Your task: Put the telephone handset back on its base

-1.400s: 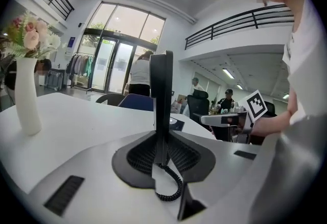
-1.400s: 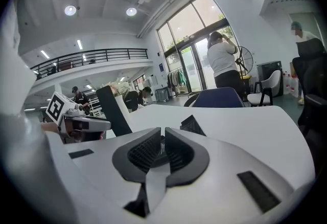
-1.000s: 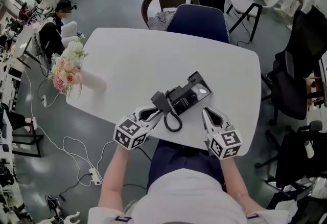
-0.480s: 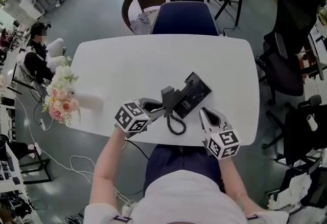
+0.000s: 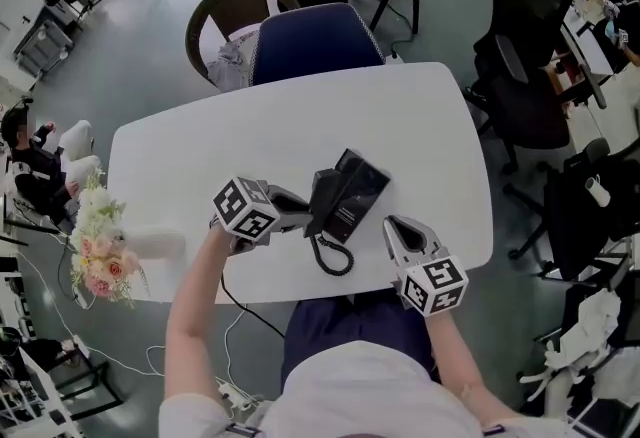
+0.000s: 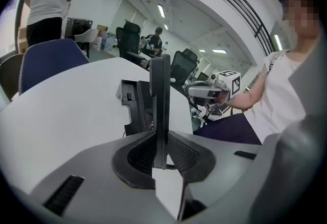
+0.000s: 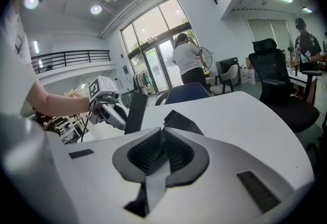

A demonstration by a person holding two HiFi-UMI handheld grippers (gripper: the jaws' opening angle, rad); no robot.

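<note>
The white table (image 5: 420, 116) spread under and beyond both sets of fingers. The black telephone base (image 5: 360, 188) lay on it just past the left gripper's (image 5: 297, 213) fingertips and a little ahead and to the left of the right gripper's.

The left gripper's two ribbed pads (image 6: 140, 154) were clamped on the black handset (image 6: 159, 100). They stood only as far apart as the handset's thin edge, pressing on both of its flat sides. The handset rose straight up out of the pads, on edge, with the base just behind it and slightly to the left in the left gripper view. In the head view it sat against the near left side of the base, not lying flat in its cradle. Whether it touched the base could not be told.

The right gripper (image 7: 162, 133) held nothing. Its pads were drawn together at the tips over bare table, well apart from the base.

The coiled cord (image 5: 335, 256) looped on the table between the two grippers, below the handset.

The handset's lower end was hidden behind the left pads, and the base's face was mostly covered by the handset in the left gripper view.
</note>
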